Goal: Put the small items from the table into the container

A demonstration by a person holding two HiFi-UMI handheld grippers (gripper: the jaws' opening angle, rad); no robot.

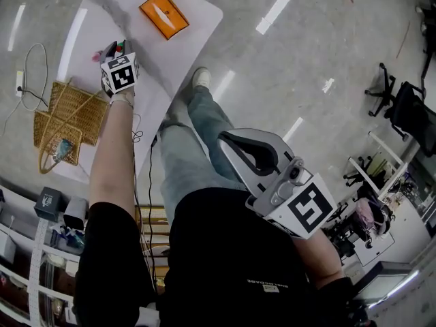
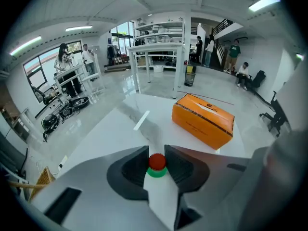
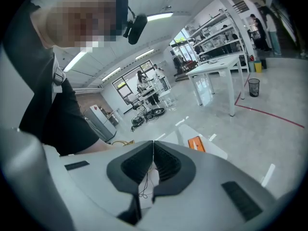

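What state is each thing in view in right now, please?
Left gripper: shut on small red-capped, green-collared item.
Right gripper: shut, empty.
Orange rectangular box: lying flat on white table.
Woven wicker basket: open-topped, something small inside.

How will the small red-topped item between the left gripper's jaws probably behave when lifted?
The red-topped item looks tiny beside the orange box, so it is probably light. Its top looks round and smooth, so it may slip or roll. The left gripper touches it only at the jaw tips, so it might pivot.
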